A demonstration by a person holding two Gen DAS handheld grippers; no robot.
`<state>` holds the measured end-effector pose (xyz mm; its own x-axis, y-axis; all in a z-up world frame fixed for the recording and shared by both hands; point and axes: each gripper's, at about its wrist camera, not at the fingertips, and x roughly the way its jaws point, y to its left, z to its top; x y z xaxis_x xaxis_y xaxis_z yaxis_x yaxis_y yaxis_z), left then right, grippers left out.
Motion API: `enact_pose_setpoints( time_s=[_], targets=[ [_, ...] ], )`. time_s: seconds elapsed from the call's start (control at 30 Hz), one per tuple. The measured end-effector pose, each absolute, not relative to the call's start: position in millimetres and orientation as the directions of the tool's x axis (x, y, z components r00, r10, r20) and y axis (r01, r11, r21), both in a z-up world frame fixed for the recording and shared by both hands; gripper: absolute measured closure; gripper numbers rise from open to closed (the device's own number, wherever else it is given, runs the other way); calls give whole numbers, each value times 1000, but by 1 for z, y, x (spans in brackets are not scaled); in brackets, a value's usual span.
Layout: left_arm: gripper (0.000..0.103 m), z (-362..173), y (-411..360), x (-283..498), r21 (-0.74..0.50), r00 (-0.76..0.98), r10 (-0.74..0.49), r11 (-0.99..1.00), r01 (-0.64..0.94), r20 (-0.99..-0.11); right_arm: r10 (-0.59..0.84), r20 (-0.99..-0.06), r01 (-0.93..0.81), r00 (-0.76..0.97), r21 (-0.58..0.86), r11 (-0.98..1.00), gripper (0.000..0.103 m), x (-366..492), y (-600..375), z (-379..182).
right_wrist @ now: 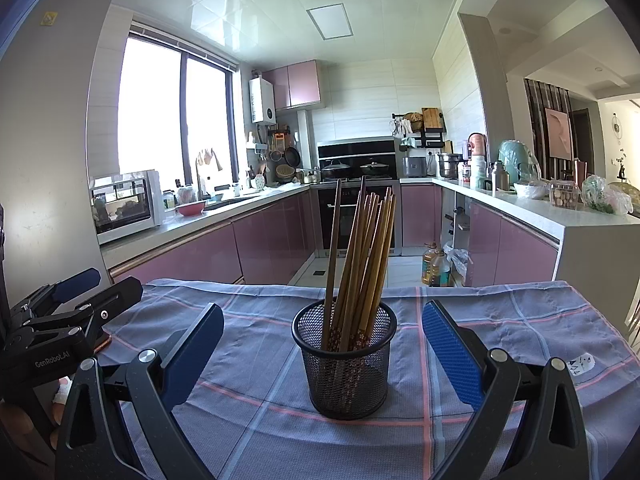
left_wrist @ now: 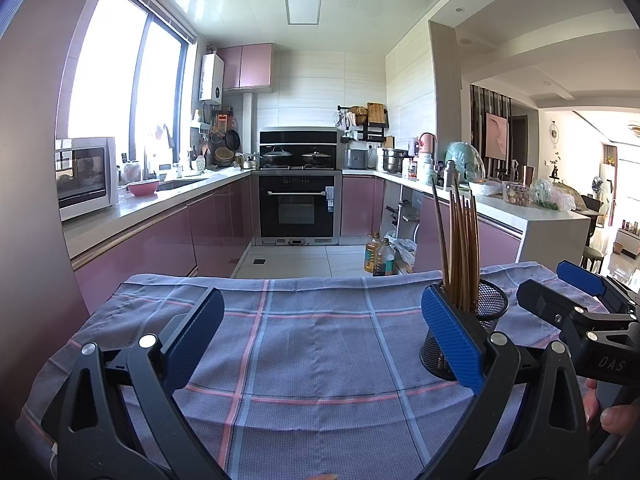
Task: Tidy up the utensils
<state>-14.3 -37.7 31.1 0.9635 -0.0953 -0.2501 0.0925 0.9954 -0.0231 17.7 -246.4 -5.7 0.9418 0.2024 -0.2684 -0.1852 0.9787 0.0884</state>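
A black mesh cup [right_wrist: 346, 368] stands upright on the checked cloth [right_wrist: 500, 320], holding several wooden chopsticks [right_wrist: 368, 264] that lean right. My right gripper [right_wrist: 322, 344] is open and empty, its blue pads on either side of the cup and a little short of it. In the left wrist view the cup [left_wrist: 490, 312] with the chopsticks [left_wrist: 460, 248] sits behind the right finger. My left gripper [left_wrist: 320, 332] is open and empty over bare cloth [left_wrist: 312, 344], left of the cup. The right gripper also shows at that view's right edge [left_wrist: 560, 284].
The table's far edge drops to a tiled kitchen floor with oil bottles [right_wrist: 436, 266]. Pink cabinets, an oven [left_wrist: 297, 204] and cluttered counters lie beyond. A small white label [right_wrist: 582, 364] is on the cloth at the right. The left gripper shows at the right wrist view's left edge [right_wrist: 96, 284].
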Motion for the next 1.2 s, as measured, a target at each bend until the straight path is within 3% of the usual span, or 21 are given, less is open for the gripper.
enact_pose_setpoints(
  time_s=[1.2],
  targets=[
    [6,28,-38,-16,-31,963,-98,995,93,-251,161,-240,-147,957,78,986,7,18,-240,-4]
  ],
)
